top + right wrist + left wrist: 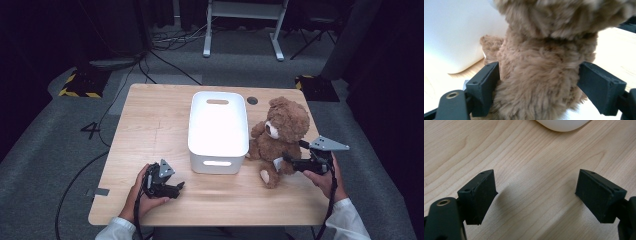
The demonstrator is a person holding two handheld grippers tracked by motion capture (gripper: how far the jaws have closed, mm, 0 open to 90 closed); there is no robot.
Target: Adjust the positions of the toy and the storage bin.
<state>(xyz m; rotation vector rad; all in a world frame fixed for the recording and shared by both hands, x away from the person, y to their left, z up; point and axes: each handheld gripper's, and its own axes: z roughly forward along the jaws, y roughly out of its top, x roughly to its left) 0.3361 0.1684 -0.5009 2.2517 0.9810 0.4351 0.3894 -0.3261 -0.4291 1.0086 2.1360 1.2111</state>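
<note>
A "4" (92, 130) is marked on the floor left of the table (150, 125). The teddy bear (277, 137) sits right of the white bin (218, 131), its body between the right gripper (285, 161)'s wide-spread jaws, fur brushing both. The left gripper (176, 189) rests low at the near left, jaws apart and empty.

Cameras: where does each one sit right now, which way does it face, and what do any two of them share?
High view: above the person's side, looking forward and down on the table; both hands, left gripper and right gripper show.
Left gripper view: on the left gripper, facing bare tabletop between open jaws, white bin at top.
Right gripper view: on the right gripper, facing the teddy bear, whose body sits between wide jaws.
Shared: high and right gripper views both show the bear beside the bin.
</note>
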